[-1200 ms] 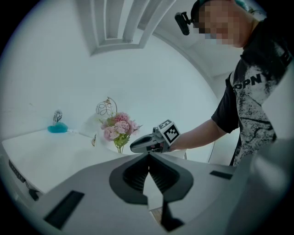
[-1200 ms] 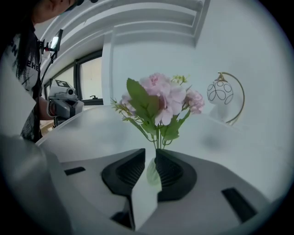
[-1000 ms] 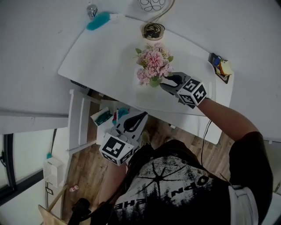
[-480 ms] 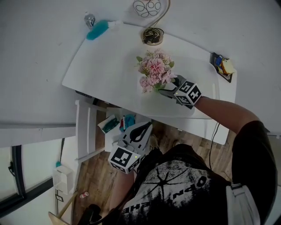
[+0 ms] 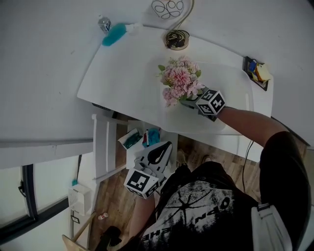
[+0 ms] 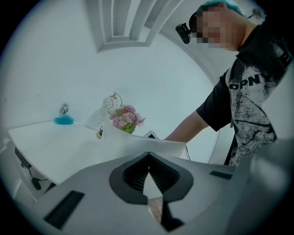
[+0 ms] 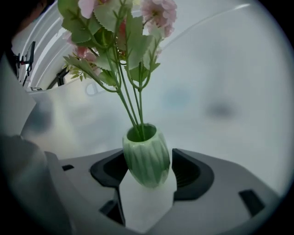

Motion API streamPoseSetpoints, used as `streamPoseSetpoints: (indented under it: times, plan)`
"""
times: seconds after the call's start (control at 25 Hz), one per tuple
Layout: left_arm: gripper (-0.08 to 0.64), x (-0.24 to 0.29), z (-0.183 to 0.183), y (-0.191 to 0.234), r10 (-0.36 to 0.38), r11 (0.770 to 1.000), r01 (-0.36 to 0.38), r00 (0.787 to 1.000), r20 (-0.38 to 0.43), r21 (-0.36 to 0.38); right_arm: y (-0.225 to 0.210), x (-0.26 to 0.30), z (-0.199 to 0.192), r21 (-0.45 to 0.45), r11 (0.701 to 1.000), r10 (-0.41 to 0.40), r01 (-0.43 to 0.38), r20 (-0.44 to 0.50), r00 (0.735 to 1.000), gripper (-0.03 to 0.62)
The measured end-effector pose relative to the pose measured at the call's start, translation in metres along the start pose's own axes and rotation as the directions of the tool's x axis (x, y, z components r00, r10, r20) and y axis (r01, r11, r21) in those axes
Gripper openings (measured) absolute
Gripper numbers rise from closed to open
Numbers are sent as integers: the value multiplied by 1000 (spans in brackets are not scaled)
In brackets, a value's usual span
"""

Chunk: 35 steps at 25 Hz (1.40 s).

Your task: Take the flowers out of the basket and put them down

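Note:
A bunch of pink flowers [image 5: 180,82] stands in a small ribbed green vase [image 7: 146,158] on the white table [image 5: 127,78]. My right gripper [image 5: 192,102] is at the vase's base. In the right gripper view the vase stands upright between the jaws of that gripper [image 7: 149,173]. The jaws have just been opening and stand wide, with a gap showing beside the vase. My left gripper [image 5: 162,149] hangs below the table's near edge, jaws shut and empty. From the left gripper view the flowers [image 6: 125,118] appear far off. A wire basket [image 5: 169,7] sits beyond the table's far edge.
A round dark coil [image 5: 176,39] lies behind the flowers. At the far left corner are a teal object [image 5: 114,33] and a metal piece [image 5: 104,22]. A small tray of coloured things [image 5: 257,72] sits at the right end. A box with teal items [image 5: 140,138] is under the table.
My right gripper has come down with the flowers until the vase stands on the table, and its jaws now stand wider. The left gripper stays low by the table edge.

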<state>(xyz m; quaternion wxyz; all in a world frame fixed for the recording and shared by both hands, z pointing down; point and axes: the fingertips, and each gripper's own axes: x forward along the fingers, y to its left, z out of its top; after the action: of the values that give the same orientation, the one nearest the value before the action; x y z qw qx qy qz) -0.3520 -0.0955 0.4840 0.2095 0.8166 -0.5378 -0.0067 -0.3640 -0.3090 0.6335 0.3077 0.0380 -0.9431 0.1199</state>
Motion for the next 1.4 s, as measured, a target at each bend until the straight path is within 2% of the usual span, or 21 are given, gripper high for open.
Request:
streamPoseSetpoints:
  times: [0.48, 0.84, 1.16, 1.4]
  plan:
    - [15, -10, -21, 4, 41, 999, -42, 999, -30, -32, 5, 15, 1, -55, 996, 71, -69, 35, 997, 278]
    - [15, -9, -21, 4, 50, 998, -51, 998, -29, -31, 15, 16, 5, -91, 990, 113, -110, 28, 993, 276]
    - [15, -5, -10, 5, 40, 999, -40, 999, -6, -19, 16, 8, 20, -112, 988, 110, -107, 21, 994, 276]
    - [15, 5, -5, -8, -1, 1000, 1, 1000, -2, 1, 15, -3, 35, -110, 989, 99, -97, 17, 995, 276]
